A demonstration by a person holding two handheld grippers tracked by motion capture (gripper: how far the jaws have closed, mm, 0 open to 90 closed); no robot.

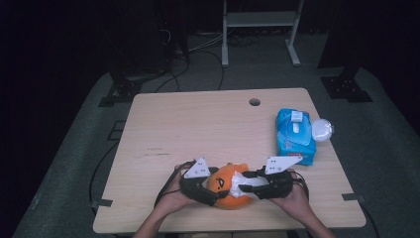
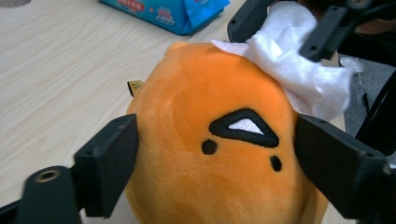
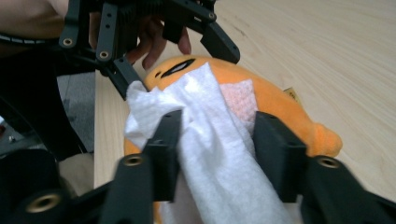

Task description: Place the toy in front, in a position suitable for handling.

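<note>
Two grippers work on one orange plush toy (image 1: pixel 227 187), which sits at the near edge of the table (image 1: pixel 198 124), well left of the blue wipes pack (image 1: pixel 295 135). Left gripper (image 2: pixel 215 149): jaws spread wide, one on each side of the plush's face, pads touching the fabric, apparently steadying it. Right gripper (image 3: pixel 215 140): jaws partly open, straddling a white wipe (image 3: pixel 210 140) draped over the plush's back; the wipe runs up between them, but I cannot tell whether the pads actually pinch it.

Risks, as judged:
- wipe slips free during a stroke, if that hold is loose;
- plush squirms out sideways, being soft and round, if the left jaws ease off;
- toy is close to the table edge, so a push toward the person could drop it.

Writing: the pack carries red print, too small to read. A small yellow tag (image 2: pixel 135 86) on the plush, just beside its left flank, is illegible.
</note>
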